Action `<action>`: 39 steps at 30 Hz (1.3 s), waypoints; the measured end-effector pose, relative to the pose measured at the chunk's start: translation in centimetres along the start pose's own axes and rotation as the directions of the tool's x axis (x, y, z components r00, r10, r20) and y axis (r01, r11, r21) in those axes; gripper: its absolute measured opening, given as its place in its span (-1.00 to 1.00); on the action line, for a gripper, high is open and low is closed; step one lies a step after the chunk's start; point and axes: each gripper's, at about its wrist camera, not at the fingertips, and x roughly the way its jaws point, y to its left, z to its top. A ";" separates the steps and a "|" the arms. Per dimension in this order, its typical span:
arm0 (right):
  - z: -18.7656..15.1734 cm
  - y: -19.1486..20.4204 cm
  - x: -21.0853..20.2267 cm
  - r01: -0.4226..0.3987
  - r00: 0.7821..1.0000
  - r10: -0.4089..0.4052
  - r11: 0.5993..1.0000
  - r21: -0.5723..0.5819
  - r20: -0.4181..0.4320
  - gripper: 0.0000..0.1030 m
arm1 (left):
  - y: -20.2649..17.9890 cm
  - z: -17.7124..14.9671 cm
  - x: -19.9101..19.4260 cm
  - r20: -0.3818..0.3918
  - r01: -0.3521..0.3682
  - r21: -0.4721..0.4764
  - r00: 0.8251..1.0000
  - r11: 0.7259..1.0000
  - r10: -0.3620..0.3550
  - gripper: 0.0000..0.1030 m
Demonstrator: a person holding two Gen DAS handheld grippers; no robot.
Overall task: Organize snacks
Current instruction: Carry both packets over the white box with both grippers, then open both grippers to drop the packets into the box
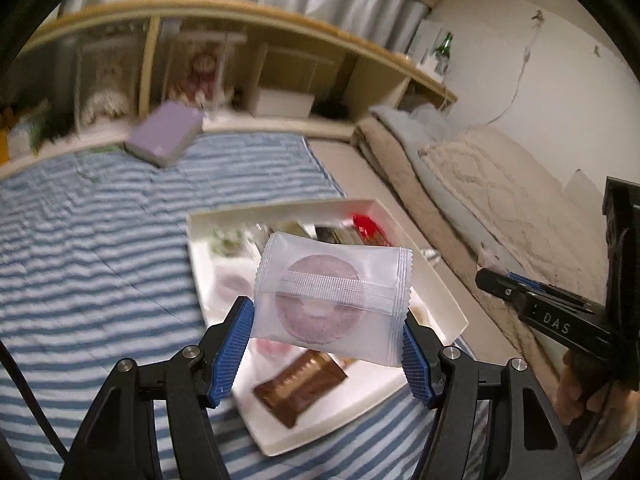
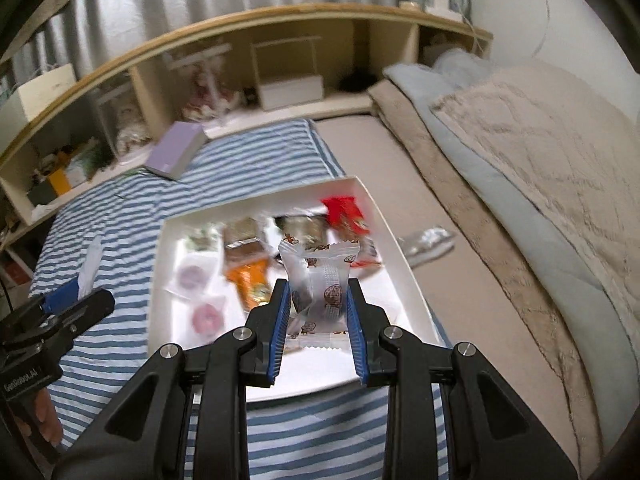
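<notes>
My left gripper (image 1: 328,344) is shut on a clear packet with a purple ring snack (image 1: 328,300), held above the white tray (image 1: 440,280). My right gripper (image 2: 318,316) is shut on a silver printed snack packet (image 2: 316,280), held over the tray's (image 2: 160,280) near edge. The tray holds several snacks: a brown bar (image 1: 298,388), a red packet (image 2: 344,210), an orange packet (image 2: 250,280) and two purple ring packets (image 2: 192,276). The right gripper shows at the right of the left wrist view (image 1: 496,282); the left gripper shows at the left of the right wrist view (image 2: 80,296).
The tray lies on a blue striped blanket (image 1: 100,260). A purple box (image 2: 176,150) lies at the blanket's far edge. A crumpled silver wrapper (image 2: 428,240) lies right of the tray. Folded bedding (image 2: 540,160) is piled to the right. A wooden shelf (image 2: 280,60) runs along the back.
</notes>
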 end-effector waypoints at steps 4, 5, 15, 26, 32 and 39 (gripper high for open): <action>-0.6 -1.9 2.0 0.004 0.999 -0.003 0.999 0.037 -0.046 -0.45 | -0.2 0.7 3.7 -0.044 -0.016 -0.017 0.999 1.000 0.015 0.29; -0.7 -2.2 2.7 -0.002 0.998 0.006 0.999 0.050 -0.062 -0.45 | -0.2 0.9 4.5 -0.052 -0.022 -0.020 0.998 1.000 0.021 0.29; -1.1 -2.5 7.8 -0.077 0.983 0.097 0.988 0.133 -0.154 -0.42 | 0.9 2.3 9.1 -0.062 -0.070 -0.025 0.996 0.997 0.068 0.96; -1.9 -2.4 7.8 -0.084 0.973 0.116 0.984 0.158 -0.202 0.48 | 2.8 0.4 7.9 -0.083 -0.089 -0.043 0.993 0.995 0.085 1.00; -2.7 -1.4 6.6 -0.059 0.976 0.079 0.993 0.102 -0.203 0.92 | 3.0 -0.1 5.9 -0.083 -0.098 -0.031 0.992 0.995 0.095 1.00; -2.5 0.0 4.2 -0.053 0.986 0.059 0.998 0.043 -0.154 1.00 | 3.0 0.1 2.2 -0.053 -0.110 -0.033 0.993 0.993 0.108 1.00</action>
